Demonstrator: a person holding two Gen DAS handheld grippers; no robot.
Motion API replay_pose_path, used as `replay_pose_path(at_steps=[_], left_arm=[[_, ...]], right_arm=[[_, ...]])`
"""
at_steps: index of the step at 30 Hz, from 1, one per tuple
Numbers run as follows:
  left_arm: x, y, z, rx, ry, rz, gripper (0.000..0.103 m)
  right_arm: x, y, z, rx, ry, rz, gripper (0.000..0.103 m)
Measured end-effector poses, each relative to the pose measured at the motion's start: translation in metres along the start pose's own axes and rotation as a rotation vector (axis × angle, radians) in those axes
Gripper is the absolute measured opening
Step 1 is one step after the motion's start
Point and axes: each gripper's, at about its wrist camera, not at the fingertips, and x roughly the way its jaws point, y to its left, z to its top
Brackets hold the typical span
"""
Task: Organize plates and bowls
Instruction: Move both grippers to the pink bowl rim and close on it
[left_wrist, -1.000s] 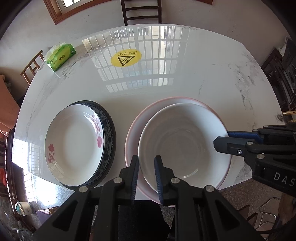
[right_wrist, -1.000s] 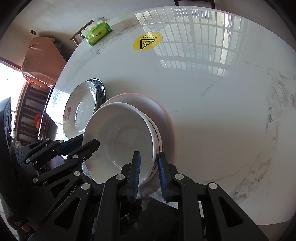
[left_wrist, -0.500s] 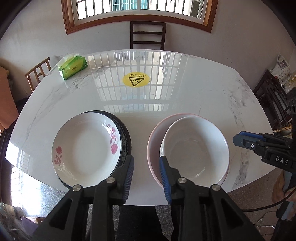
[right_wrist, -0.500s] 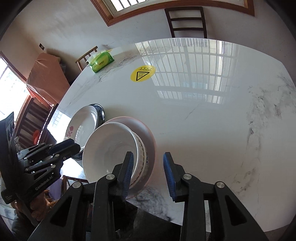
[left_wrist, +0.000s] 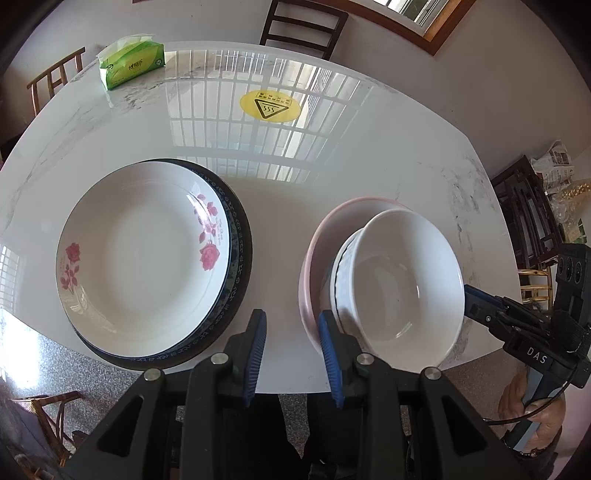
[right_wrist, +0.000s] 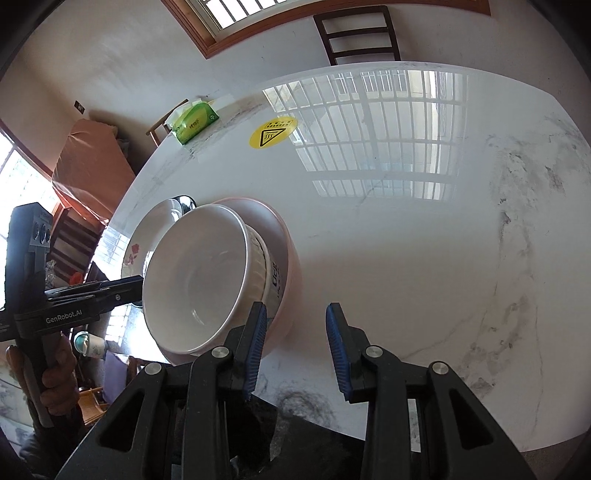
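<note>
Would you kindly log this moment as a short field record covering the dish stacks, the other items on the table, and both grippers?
surface: white marble table
left stack: rose plate on dark blue-rimmed plate
right stack: white bowl nested in a ribbed bowl, on pink plate
other items: green tissue pack; yellow warning sticker
left gripper: open, nothing between its jaws, near table edge between the stacks
right gripper: open, empty, beside the bowl stack
recent jaw motion: both have just been opening
</note>
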Motion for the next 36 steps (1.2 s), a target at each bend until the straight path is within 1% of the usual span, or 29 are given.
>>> replay_pose_path(at_steps=[5, 7, 8, 11, 12, 15, 19, 23, 26, 29, 31, 32, 34, 35, 36], left_arm=[[0.009, -0.011, 0.001, 0.034, 0.047, 0.055, 0.03], [0.014, -0.015, 0.0, 0.042, 0.058, 0.086, 0.033], [0.015, -0.017, 0.001, 0.044, 0.054, 0.109, 0.035], [0.019, -0.023, 0.002, 0.065, 0.056, 0.153, 0.04], [0.021, -0.023, 0.003, 0.066, 0.06, 0.155, 0.04], [0.024, -0.019, 0.005, 0.051, 0.072, 0.152, 0.042], [0.034, -0.016, 0.009, 0.025, 0.106, 0.167, 0.045], [0.034, -0.012, 0.013, -0.011, 0.089, 0.172, 0.045], [0.036, -0.013, 0.016, -0.01, 0.092, 0.175, 0.045], [0.036, -0.014, 0.016, -0.002, 0.086, 0.174, 0.045], [0.036, -0.013, 0.016, 0.009, 0.09, 0.171, 0.043], [0.036, -0.014, 0.017, 0.009, 0.096, 0.169, 0.042], [0.037, -0.016, 0.016, 0.006, 0.106, 0.134, 0.029], [0.037, -0.021, 0.016, 0.022, 0.111, 0.113, 0.012], [0.037, -0.028, 0.015, 0.049, 0.104, 0.151, 0.011]], right_arm=[[0.009, -0.005, 0.003, 0.034, 0.043, 0.034, 0.032], [0.013, -0.007, 0.004, 0.052, 0.066, 0.046, 0.032], [0.014, -0.008, 0.005, 0.061, 0.077, 0.05, 0.032], [0.018, -0.009, 0.01, 0.069, 0.11, 0.033, 0.035], [0.019, -0.008, 0.012, 0.066, 0.123, 0.02, 0.036], [0.024, -0.006, 0.019, 0.069, 0.171, -0.012, 0.036], [0.032, -0.001, 0.028, 0.054, 0.23, -0.063, 0.036], [0.045, 0.002, 0.034, 0.029, 0.282, -0.121, 0.037], [0.052, 0.003, 0.038, 0.026, 0.314, -0.129, 0.036], [0.052, 0.003, 0.042, 0.021, 0.317, -0.134, 0.038], [0.051, -0.001, 0.041, 0.032, 0.325, -0.153, 0.048], [0.05, -0.003, 0.042, 0.031, 0.324, -0.156, 0.05], [0.051, -0.006, 0.042, 0.022, 0.314, -0.135, 0.05], [0.051, -0.008, 0.043, 0.028, 0.309, -0.124, 0.05], [0.052, -0.01, 0.043, 0.037, 0.306, -0.116, 0.051]])
